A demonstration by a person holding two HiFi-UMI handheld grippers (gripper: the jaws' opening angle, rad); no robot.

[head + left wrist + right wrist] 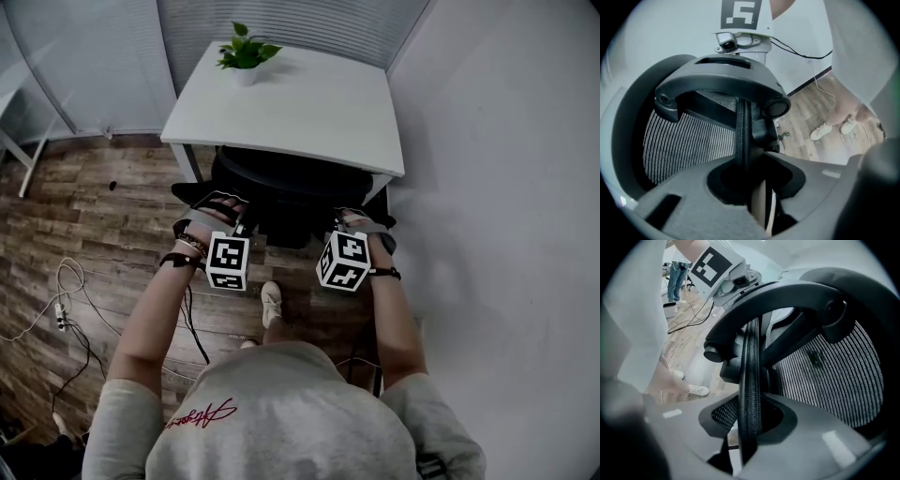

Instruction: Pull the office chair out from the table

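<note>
1. Black mesh and a dark frame: that's the office chair (281, 192), tucked right under the white tabletop (309, 103) with its seat out of sight beneath it. Only the backrest shows on our side.
2. Up on the tabletop there's just a potted plant (246, 52) at the far edge, well clear of what we're doing.
3. Both hands are on the chair. The left claw (221, 208) is at the top of the backrest towards its left end and the right claw (356, 223) towards its right end, spread apart along the same edge.
4. Along the left claw's own line, the thin backrest rim (742, 136) runs straight down between the jaws, and they look pinched onto it.
5. It's the same on the right: the woven rim (751, 380) is clamped between that claw's jaws, with mesh (834, 376) fanning out beside it.
6. So we read this as grip taken, pull not yet made. The chair hasn't come away from the tabletop at all.
7. Next we need a level, even draw back towards us with both claws together, so the chair rolls straight rather than swivelling.
8. We'll need to step back over the wooden floor (103, 225), because our shoe (271, 302) sits right behind the chair.
9. Watch that narrow rim, since it could slip out of the jaws if we pull upward instead of back.
</note>
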